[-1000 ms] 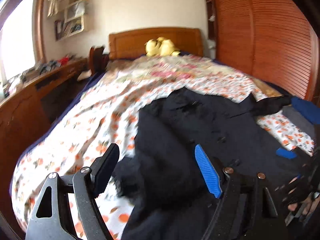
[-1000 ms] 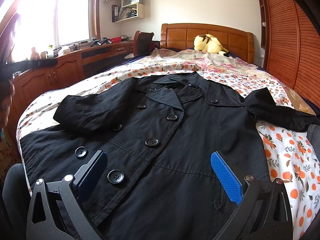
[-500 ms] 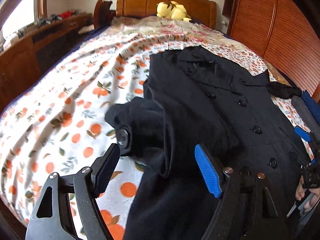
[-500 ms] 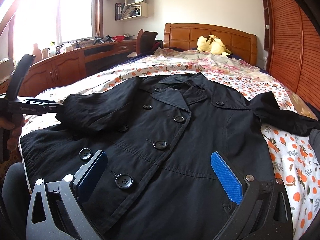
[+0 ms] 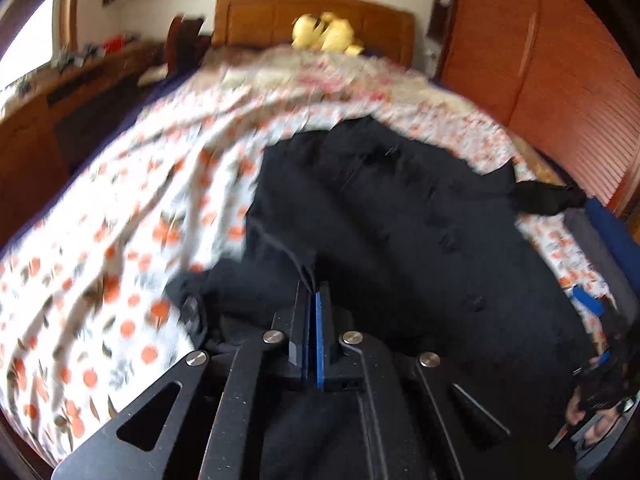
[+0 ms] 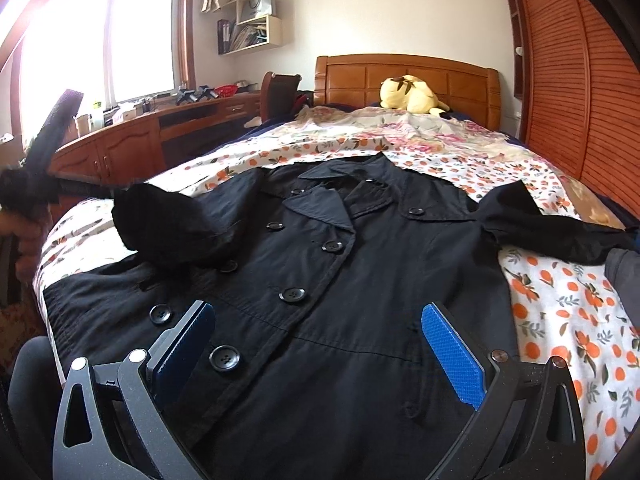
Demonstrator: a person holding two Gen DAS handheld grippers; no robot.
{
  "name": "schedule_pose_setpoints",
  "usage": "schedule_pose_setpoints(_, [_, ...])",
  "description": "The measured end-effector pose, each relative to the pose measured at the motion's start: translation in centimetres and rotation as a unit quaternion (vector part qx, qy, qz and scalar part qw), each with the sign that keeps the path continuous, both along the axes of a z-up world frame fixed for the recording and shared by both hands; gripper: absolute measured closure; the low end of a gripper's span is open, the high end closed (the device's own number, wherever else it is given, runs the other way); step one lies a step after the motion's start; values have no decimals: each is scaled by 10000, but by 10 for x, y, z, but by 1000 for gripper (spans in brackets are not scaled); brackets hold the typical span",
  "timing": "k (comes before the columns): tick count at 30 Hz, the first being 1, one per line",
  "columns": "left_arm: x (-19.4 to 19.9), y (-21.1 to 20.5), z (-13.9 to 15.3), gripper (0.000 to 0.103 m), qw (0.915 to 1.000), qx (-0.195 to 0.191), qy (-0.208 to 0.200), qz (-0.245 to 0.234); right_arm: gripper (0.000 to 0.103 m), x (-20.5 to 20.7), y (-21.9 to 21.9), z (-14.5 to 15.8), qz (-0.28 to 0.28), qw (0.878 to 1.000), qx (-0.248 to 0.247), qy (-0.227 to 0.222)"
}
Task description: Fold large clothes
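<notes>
Two grippers over one black coat (image 6: 360, 280), which lies front-up and buttoned on the floral bedspread (image 6: 560, 312). Left gripper (image 5: 313, 292): jaws have just closed, now pinched tight on a fold of coat fabric that rises from the fingertips; view blurred. Rumpled sleeve (image 5: 208, 300) just left of its fingers. Right gripper (image 6: 320, 344): jaws wide apart, gripping nothing, coat's lower front between and below the pads (image 6: 452, 356). Other sleeve (image 6: 560, 232) stretches off beyond the right finger.
</notes>
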State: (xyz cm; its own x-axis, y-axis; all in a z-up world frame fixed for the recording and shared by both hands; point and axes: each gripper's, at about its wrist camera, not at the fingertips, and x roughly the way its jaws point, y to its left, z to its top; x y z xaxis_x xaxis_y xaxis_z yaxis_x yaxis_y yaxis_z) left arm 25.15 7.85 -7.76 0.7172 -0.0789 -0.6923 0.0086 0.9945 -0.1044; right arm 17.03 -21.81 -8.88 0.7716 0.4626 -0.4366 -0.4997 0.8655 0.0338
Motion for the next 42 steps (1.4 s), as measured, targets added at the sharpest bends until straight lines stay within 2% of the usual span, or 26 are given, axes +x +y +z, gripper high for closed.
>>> schedule_pose_setpoints(5, [7, -53, 42, 101, 9978, 84, -368, -538, 0, -5, -13, 1, -139, 9999, 37, -33])
schedule_pose_setpoints(9, [22, -88, 62, 101, 9951, 233, -453, -843, 0, -9, -22, 1, -244, 9997, 44, -46])
schedule_pose_setpoints(14, [39, -120, 66, 100, 9921, 665, -417, -977, 0, -12, -26, 2, -339, 9994, 19, -55])
schedule_pose_setpoints(16, [39, -122, 62, 93, 9915, 711, -397, -1012, 0, -12, -27, 3, -366, 9993, 15, -48])
schedule_pose_setpoints(17, [38, -121, 61, 82, 9913, 703, -423, -1028, 0, -13, -26, 3, -369, 9993, 21, -37])
schedule_pose_setpoints(18, [35, -119, 59, 67, 9909, 689, -502, -1043, 0, -13, -25, 3, -368, 9993, 23, -29])
schedule_pose_setpoints(21, [25, -110, 54, 48, 9906, 650, -633, -1021, 0, -13, -22, 0, -351, 9994, -33, -2])
schedule_pose_setpoints(24, [14, -94, 47, 34, 9917, 581, -769, -855, 0, -12, -17, -2, -318, 9994, -107, 25])
schedule_pose_setpoints(27, [3, -75, 34, 33, 9919, 590, -935, -631, 0, -13, -12, -1, -284, 9995, -128, 39])
schedule_pose_setpoints(33, [-23, -38, 0, 33, 9903, 849, -1078, -204, 0, -14, -1, 3, -152, 9998, -113, 40])
schedule_pose_setpoints(42, [-57, -7, -30, 33, 9916, 603, -1136, 120, 0, 3, 35, 13, 214, 9997, 37, 141])
